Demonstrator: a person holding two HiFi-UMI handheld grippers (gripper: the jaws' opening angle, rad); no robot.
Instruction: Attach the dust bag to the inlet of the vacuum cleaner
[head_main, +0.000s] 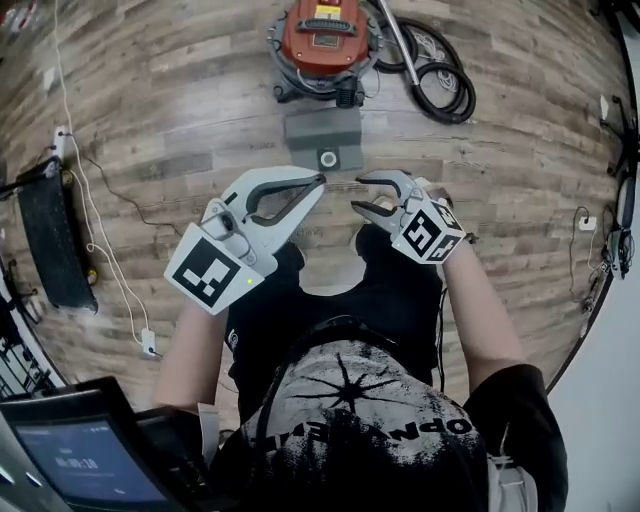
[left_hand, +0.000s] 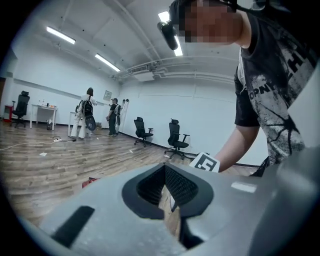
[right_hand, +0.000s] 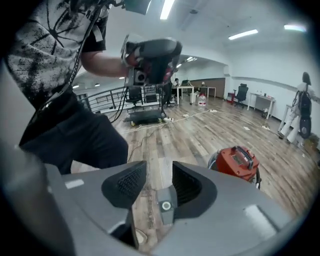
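Observation:
The red vacuum cleaner (head_main: 325, 38) stands on the wooden floor at the top of the head view. Just in front of it the grey dust bag (head_main: 323, 138) lies flat, its white inlet ring (head_main: 328, 158) facing up. My left gripper (head_main: 319, 181) hovers short of the bag, shut and with nothing in it. My right gripper (head_main: 358, 194) is beside it, open and empty. In the right gripper view the bag (right_hand: 165, 209) shows on the floor through the right gripper (right_hand: 159, 183), and the vacuum (right_hand: 237, 162) sits further right. The left gripper (left_hand: 167, 191) points out across the room.
A black hose (head_main: 440, 78) coils right of the vacuum. At the left a white cable runs to a power strip (head_main: 148, 343), beside a black mat (head_main: 55, 245). A screen (head_main: 88, 462) is at bottom left. People and office chairs (left_hand: 142, 131) stand far off.

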